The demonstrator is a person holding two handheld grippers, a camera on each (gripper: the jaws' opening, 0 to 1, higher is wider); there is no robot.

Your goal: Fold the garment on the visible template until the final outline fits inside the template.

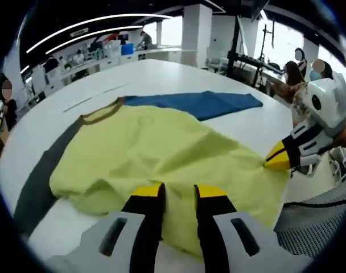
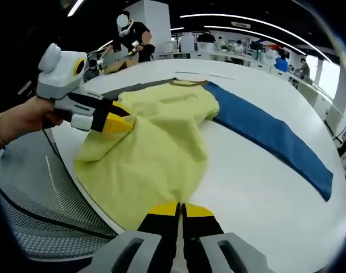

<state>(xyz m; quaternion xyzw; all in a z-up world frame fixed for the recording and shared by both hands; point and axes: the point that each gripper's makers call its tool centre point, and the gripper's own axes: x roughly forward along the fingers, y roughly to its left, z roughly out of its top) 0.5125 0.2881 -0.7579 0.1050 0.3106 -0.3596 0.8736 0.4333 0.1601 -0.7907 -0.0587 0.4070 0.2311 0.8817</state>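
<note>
A yellow-green T-shirt with a brown collar lies crumpled on the white table. A dark grey sheet shows from under its left side, and a blue cloth lies flat behind it. My left gripper has the shirt's fabric between its narrowly set jaws. It also appears in the right gripper view, the left gripper pinching the shirt's edge. My right gripper is shut on the shirt's near hem. From the left gripper view, the right gripper pulls a corner taut.
The blue cloth runs long across the table. A grey mesh chair stands at the table's near edge. A hand holds the left gripper. People and desks stand far behind.
</note>
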